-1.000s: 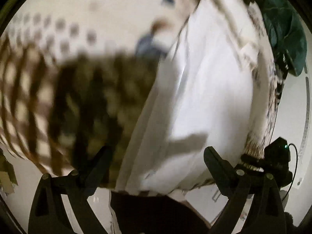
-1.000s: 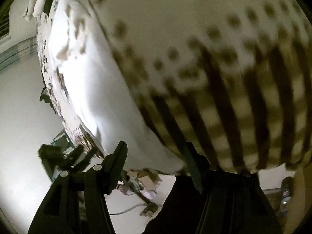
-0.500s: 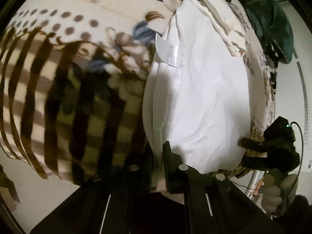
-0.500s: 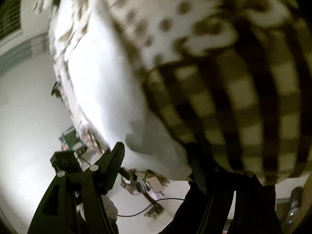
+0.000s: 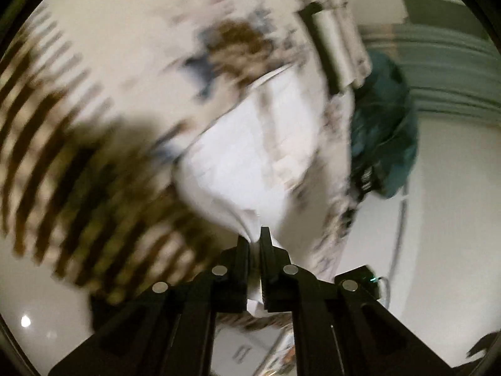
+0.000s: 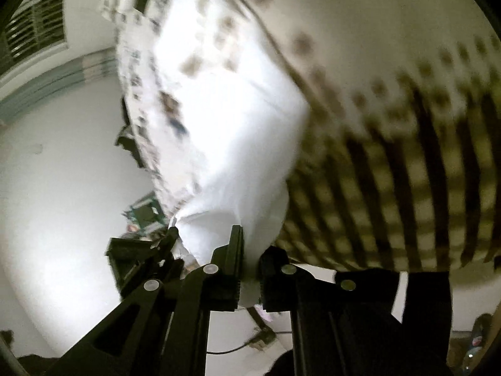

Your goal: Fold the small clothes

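A white garment point(image 5: 250, 156) lies on a patterned blanket point(image 5: 78, 163) over the bed. My left gripper point(image 5: 254, 244) is shut on a bunched corner of the white garment and lifts it off the blanket. In the right wrist view the same white garment point(image 6: 225, 131) runs down between the fingers of my right gripper point(image 6: 249, 250), which is shut on its near edge. Both views are blurred by motion.
The blanket point(image 6: 407, 163) has brown stripes and dots. A dark green bundle point(image 5: 385, 131) sits at the bed's far right edge. Light floor point(image 6: 62, 203) and some dark gear point(image 6: 141, 250) lie beside the bed. A window grille point(image 6: 34, 28) is at upper left.
Both grippers were open a second ago. The left one shut on the white garment first, then the right one. Both now lift the cloth off the blanket.
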`<state>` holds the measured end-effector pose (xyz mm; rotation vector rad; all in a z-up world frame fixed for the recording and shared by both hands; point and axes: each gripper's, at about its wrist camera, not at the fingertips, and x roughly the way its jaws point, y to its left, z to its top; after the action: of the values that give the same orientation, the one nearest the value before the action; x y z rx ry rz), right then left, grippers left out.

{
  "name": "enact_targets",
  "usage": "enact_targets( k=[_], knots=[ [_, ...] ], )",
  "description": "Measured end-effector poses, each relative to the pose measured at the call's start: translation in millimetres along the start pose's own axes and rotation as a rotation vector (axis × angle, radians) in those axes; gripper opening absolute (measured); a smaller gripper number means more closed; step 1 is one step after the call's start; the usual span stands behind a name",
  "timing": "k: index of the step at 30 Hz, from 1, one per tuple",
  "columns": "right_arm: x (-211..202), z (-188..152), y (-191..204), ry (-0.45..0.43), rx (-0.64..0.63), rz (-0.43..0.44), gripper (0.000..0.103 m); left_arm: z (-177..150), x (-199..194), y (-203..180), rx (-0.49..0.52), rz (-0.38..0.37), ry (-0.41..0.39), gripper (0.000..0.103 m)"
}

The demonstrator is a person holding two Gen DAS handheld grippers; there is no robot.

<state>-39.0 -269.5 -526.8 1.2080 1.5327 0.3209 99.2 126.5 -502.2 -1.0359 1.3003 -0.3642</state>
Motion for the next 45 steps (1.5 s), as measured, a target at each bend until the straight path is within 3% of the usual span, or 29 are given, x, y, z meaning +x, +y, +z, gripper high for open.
enact_targets(
  k=[5,8,11,13,14,15,16,18,20,23,26,27,29,30,33,37,39,41,43,45],
  knots=[
    [-21,66,52,-0.065,-0.007,0.07,0.009,81,41,-61,0.08,-0.062,-0.058,0.004],
    [-26,122,78,-0.138,0.003,0.076,0.009,127,74,-81,0.108,-0.066,-0.074,0.004],
    [-21,181,95,-0.188,0.026,0.091,0.009,181,113,-93,0.111,-0.022,-0.056,0.006],
    [-15,222,101,-0.216,0.051,0.096,0.013,208,131,-92,0.067,0.016,-0.036,0.022],
    [-14,237,100,-0.223,0.064,0.104,0.015,218,131,-94,0.064,0.029,-0.048,0.051],
    [-14,254,99,-0.224,0.085,0.124,0.034,224,126,-96,0.077,0.013,-0.077,0.071],
    [-16,264,99,-0.232,0.099,0.144,0.061,226,119,-99,0.094,0.013,-0.11,0.071],
    [-25,272,99,-0.283,0.083,0.174,0.079,227,110,-101,0.149,0.039,-0.127,0.071],
    [-33,274,102,-0.302,0.036,0.125,0.079,224,116,-102,0.234,0.13,-0.107,0.071],
    [-27,274,100,-0.279,-0.019,-0.055,0.079,219,151,-100,0.359,0.27,0.0,0.071],
    [-8,277,88,-0.237,-0.057,-0.193,0.079,215,184,-100,0.43,0.319,0.095,0.069],
    [-1,280,84,-0.223,-0.059,-0.216,0.079,214,196,-102,0.462,0.325,0.098,0.057],
    [8,286,82,-0.231,-0.064,-0.212,0.053,214,204,-105,0.482,0.325,0.093,0.004],
    [10,286,81,-0.233,-0.073,-0.231,0.01,215,203,-106,0.479,0.326,0.08,0.004],
    [6,287,93,-0.295,-0.102,-0.251,0.005,218,186,-102,0.484,0.325,0.02,0.002],
    [-4,295,103,-0.33,-0.112,-0.244,0.005,237,176,-75,0.369,0.359,0.038,0.007],
    [3,305,106,-0.28,-0.108,-0.281,0.007,239,161,-67,0.314,0.335,0.039,0.035],
    [5,306,109,-0.256,-0.11,-0.316,0.018,230,141,-68,0.326,0.339,0.03,0.05],
    [-8,292,108,-0.278,-0.131,-0.33,0.044,211,120,-69,0.351,0.314,0.029,0.05],
    [-16,274,102,-0.265,-0.128,-0.312,0.045,185,111,-69,0.389,0.327,0.07,0.05]
  ],
)
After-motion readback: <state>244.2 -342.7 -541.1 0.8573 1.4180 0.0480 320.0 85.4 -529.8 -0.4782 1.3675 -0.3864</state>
